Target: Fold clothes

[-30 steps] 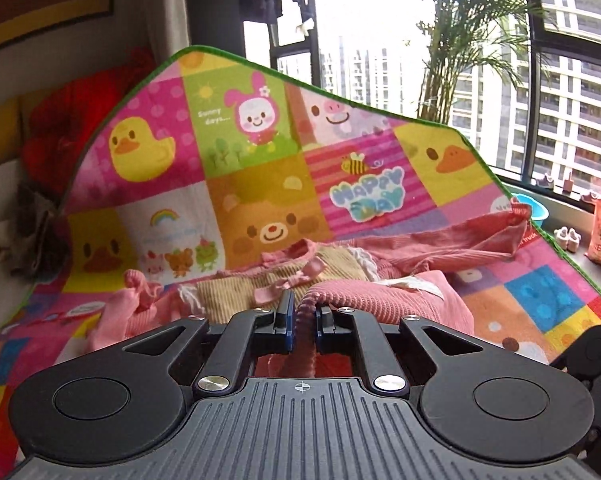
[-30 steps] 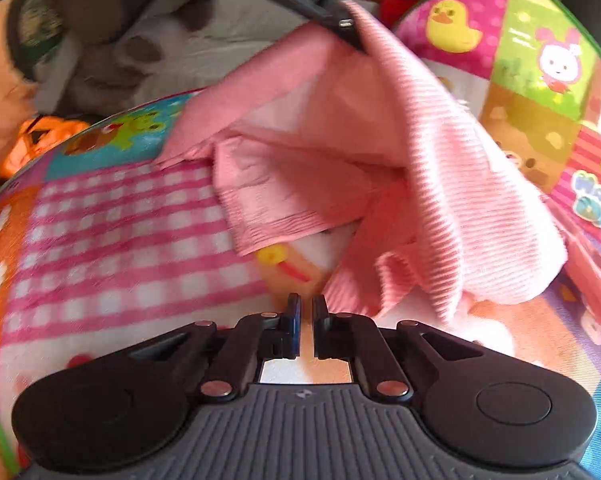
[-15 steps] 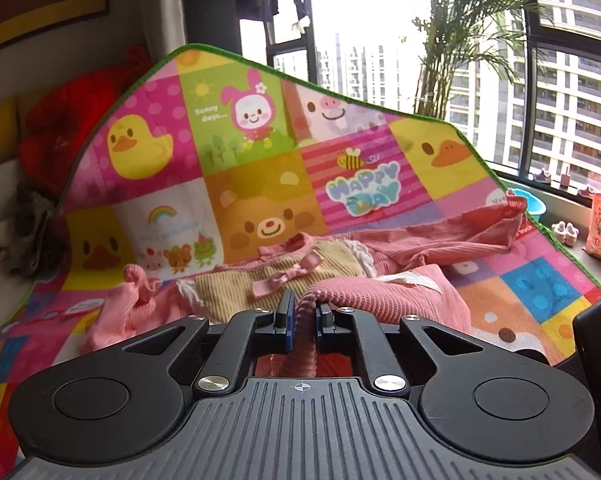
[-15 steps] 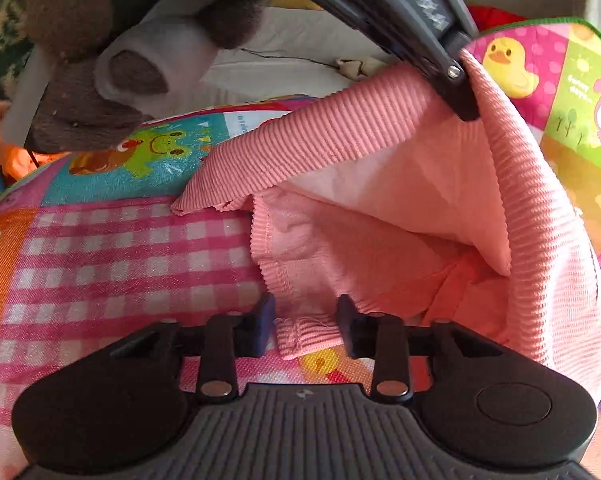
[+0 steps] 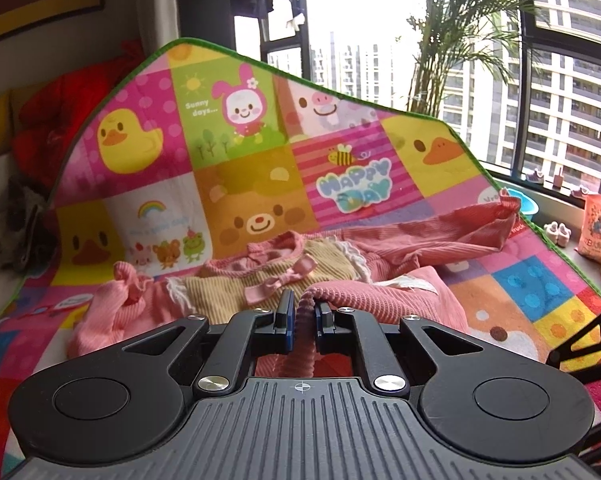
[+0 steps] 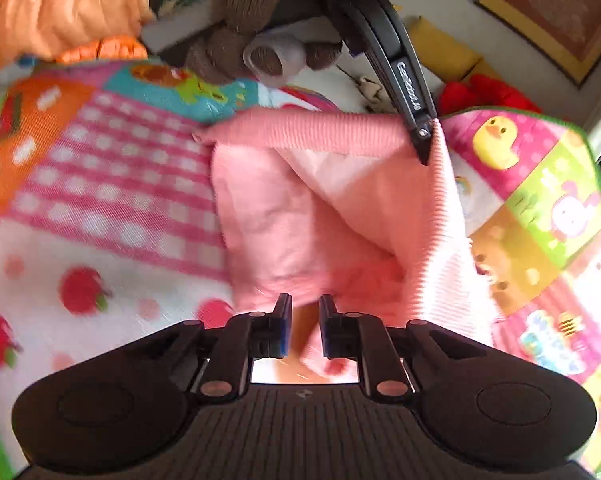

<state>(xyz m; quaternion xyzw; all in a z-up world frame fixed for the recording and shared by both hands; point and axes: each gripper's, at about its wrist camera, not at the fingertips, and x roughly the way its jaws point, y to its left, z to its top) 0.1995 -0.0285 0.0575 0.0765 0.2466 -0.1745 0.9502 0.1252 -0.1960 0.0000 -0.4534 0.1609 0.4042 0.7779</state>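
A pink ribbed child's garment (image 5: 384, 292) with a beige corduroy bib and a pink bow (image 5: 280, 280) lies on a colourful cartoon play mat (image 5: 260, 184). My left gripper (image 5: 303, 312) is shut on a ribbed pink edge of it and holds that edge lifted. In the right wrist view the left gripper's tip (image 6: 422, 140) holds the garment (image 6: 320, 216) up like a tent, pale lining showing. My right gripper (image 6: 303, 320) is partly open with a pink fabric fold between its fingers, apart from both pads.
The mat's far end curls up against the wall. A red cushion (image 5: 64, 120) and soft toys (image 6: 236, 20) lie beyond the mat. A window sill with a blue bowl (image 5: 524, 202) and small shoes runs along the right. An orange cloth (image 6: 60, 0) sits at the mat's near corner.
The right gripper opened from shut, moved in under the lifted garment, then narrowed around a fold. The left gripper kept its hold and lifted the edge higher.
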